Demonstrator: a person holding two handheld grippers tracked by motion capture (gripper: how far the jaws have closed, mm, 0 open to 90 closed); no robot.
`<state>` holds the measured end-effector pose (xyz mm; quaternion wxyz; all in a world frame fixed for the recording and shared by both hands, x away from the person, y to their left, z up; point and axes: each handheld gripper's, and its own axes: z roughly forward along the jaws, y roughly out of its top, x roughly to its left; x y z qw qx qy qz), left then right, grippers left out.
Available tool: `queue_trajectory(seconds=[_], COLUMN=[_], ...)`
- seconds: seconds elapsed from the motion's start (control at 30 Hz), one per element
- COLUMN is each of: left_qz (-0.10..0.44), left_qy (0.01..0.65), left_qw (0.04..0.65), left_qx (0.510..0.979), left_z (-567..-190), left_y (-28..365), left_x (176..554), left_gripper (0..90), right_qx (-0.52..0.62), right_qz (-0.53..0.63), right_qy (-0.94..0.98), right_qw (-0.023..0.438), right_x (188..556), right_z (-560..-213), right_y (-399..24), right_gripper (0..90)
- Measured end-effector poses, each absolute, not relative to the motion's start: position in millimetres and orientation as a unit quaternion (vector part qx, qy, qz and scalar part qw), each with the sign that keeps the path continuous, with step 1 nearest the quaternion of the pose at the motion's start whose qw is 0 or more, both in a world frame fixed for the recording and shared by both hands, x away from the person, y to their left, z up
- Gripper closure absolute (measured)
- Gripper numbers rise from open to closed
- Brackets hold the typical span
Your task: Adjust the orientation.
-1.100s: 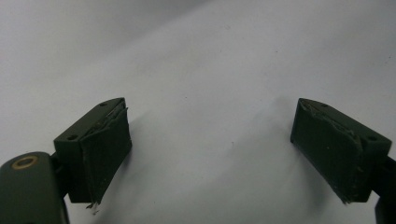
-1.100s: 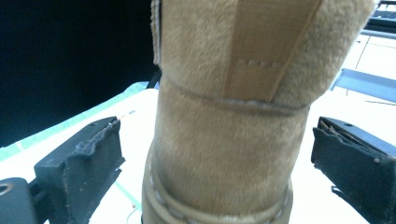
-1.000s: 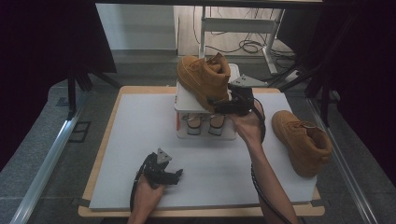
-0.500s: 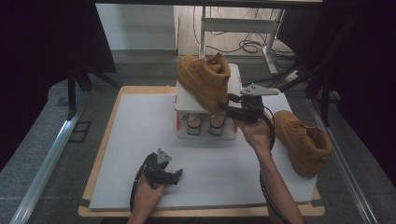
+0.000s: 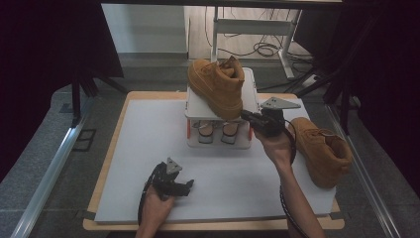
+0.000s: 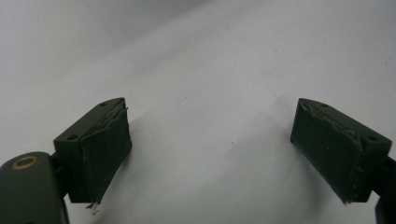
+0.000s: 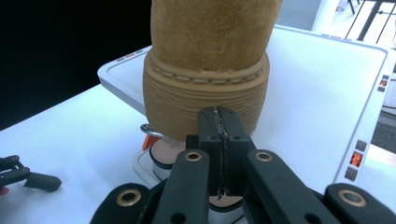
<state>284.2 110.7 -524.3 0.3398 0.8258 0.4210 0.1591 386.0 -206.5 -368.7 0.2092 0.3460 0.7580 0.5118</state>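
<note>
The right gripper (image 5: 246,117) has just closed; its jaws meet with nothing between them, just at the near heel of the tan boot (image 5: 218,88) standing on the white rack (image 5: 250,101) at the table's far side (a second boot (image 5: 322,150) lies right). The left gripper (image 5: 184,187) rests near-left, jaws wide and empty.

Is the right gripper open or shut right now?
Shut. In the right gripper view the right gripper has its two pads pressed flat together with nothing between them, having just closed, right in front of the boot's heel on the white stand.
</note>
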Motion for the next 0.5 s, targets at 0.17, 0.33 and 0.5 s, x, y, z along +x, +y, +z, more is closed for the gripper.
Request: queue_trajectory(seconds=[0.17, 0.33, 0.5], left_qz=[0.159, 0.159, 0.159], left_qy=[0.421, 0.421, 0.42], left_qw=[0.339, 0.339, 0.338], left_qx=[0.826, 0.826, 0.827], left_z=[-524.2, -524.2, -524.2], left_y=[110.8, 110.9, 110.9], left_x=[284.3, 284.3, 284.4], left_gripper=[11.7, 11.7, 11.7], right_qx=[0.344, 0.341, 0.338], right_qz=[0.508, 0.509, 0.513], right_qy=[0.762, 0.764, 0.763], right_qw=[0.205, 0.203, 0.2], right_x=[387.1, 387.5, 387.6], right_z=[-370.9, -371.0, -371.3], right_y=[-205.8, -205.7, -203.7], right_gripper=[90.0, 90.0, 90.0])
